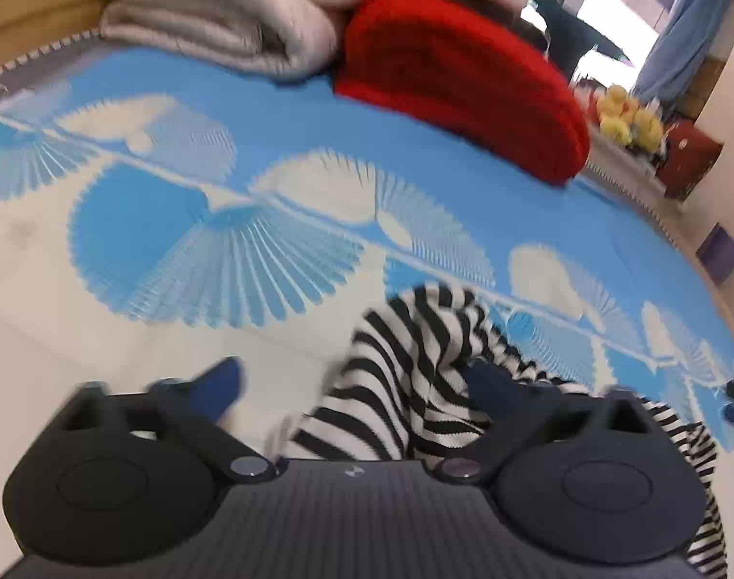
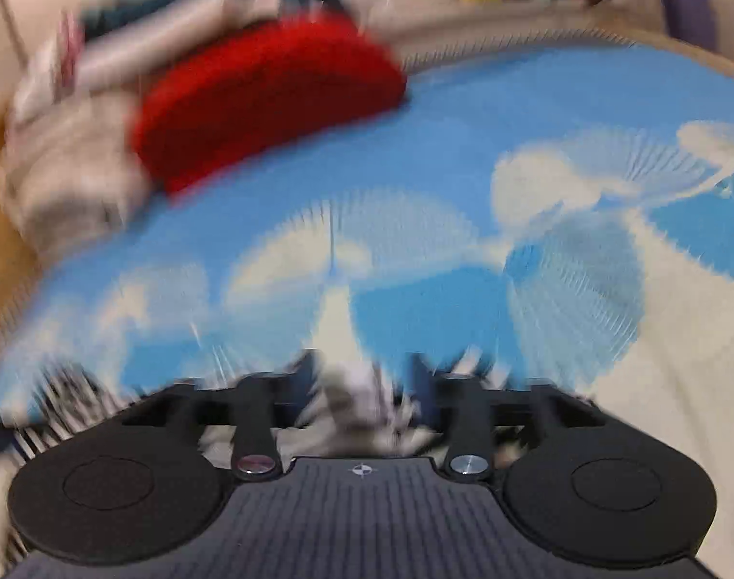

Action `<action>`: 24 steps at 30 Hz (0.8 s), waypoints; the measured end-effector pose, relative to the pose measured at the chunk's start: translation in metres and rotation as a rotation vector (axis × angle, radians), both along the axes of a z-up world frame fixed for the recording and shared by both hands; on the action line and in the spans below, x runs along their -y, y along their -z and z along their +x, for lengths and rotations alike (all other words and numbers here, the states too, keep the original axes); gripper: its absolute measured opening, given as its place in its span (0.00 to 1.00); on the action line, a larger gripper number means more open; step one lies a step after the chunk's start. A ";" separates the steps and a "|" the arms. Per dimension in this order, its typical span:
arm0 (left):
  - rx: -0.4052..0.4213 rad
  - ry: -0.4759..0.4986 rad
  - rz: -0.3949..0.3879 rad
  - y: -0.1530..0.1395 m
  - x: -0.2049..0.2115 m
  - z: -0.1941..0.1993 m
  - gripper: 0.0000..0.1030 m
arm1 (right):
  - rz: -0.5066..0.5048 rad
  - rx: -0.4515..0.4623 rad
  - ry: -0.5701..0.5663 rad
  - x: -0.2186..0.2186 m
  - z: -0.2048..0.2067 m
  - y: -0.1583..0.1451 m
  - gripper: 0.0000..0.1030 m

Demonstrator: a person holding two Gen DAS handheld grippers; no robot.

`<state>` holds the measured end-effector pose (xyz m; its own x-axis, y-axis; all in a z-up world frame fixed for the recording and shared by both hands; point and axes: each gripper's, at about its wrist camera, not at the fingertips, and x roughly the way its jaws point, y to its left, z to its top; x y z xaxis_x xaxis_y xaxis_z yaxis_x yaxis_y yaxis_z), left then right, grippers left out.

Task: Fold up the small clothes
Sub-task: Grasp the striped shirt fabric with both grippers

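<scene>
Two tongs low over the bed [image 1: 125, 260]: our left tongs [image 1: 362, 386] spread wide, striped top [image 1: 405, 366] bunched between them; right tongs [image 2: 362, 381] blurred, grip unclear. Red blanket [image 1: 463, 82] lines the far edge.

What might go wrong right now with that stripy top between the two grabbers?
1. The left gripper has its fingers wide apart with the striped garment only draped between them, so the cloth may slide off.
2. The right wrist view is heavily blurred; whether the right gripper holds any cloth is unclear, so the fold could go crooked.
3. The bunched fabric may crease on the blue mat.
</scene>
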<state>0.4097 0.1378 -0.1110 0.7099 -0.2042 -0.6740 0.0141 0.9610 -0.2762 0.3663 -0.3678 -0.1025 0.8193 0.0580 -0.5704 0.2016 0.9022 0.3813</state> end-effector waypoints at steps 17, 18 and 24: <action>-0.240 0.178 0.045 0.040 -0.019 -0.014 0.38 | -0.120 -0.162 0.171 0.041 0.018 0.039 0.01; -0.238 0.178 0.040 0.041 -0.021 -0.013 0.45 | -0.144 -0.188 0.202 0.046 0.020 0.049 0.01; -0.157 0.281 0.183 0.026 -0.016 -0.033 0.86 | -0.187 -0.242 0.144 0.041 0.018 0.068 0.30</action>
